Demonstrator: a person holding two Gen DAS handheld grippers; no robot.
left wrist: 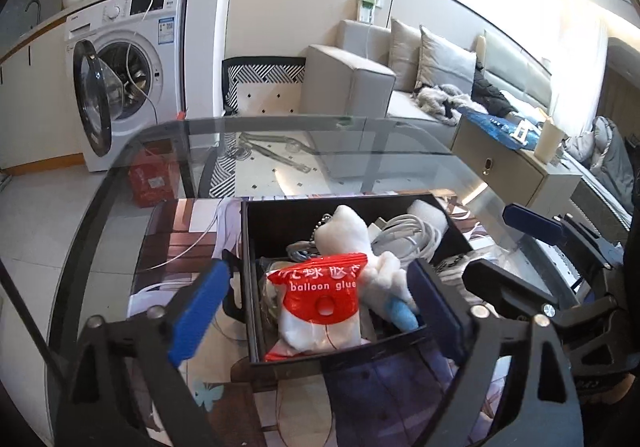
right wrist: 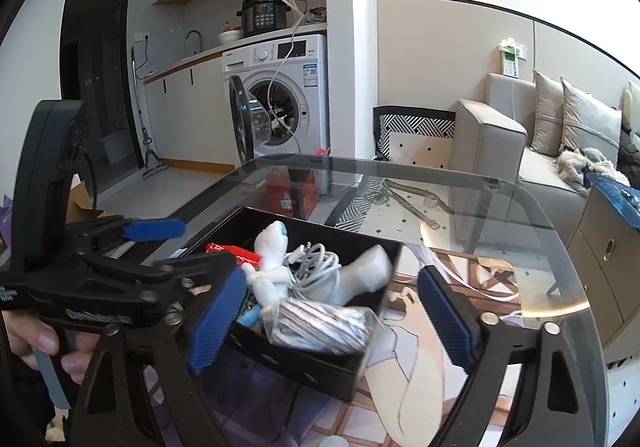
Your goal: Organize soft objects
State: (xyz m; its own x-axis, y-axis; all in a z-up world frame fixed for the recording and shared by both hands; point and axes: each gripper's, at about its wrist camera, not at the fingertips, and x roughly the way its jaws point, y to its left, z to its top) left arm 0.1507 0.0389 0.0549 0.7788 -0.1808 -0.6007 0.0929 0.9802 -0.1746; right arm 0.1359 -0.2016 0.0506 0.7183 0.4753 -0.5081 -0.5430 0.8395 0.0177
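A black open box (left wrist: 249, 267) sits on the glass table. It holds a red-and-white "balloon glue" bag (left wrist: 320, 303), a white plush toy (left wrist: 352, 231), a coiled white cable (left wrist: 408, 237) and a white foam roll (left wrist: 430, 213). My left gripper (left wrist: 316, 311) is open, its blue pads wide on either side of the bag and clear of it. My right gripper (right wrist: 334, 319) is also open, straddling the box's (right wrist: 300, 365) near corner, where a clear packet of striped cloth (right wrist: 320, 331) lies over the plush toy (right wrist: 272, 247) and cable (right wrist: 316, 263).
The glass table's (left wrist: 280, 151) curved far edge lies beyond the box. A printed mat (right wrist: 452, 287) lies under the box. A hand (right wrist: 40, 343) holds the left gripper (right wrist: 188, 243) at the box's left. A washing machine (left wrist: 132, 67), sofa (left wrist: 360, 83) and cabinet (left wrist: 504, 167) stand behind.
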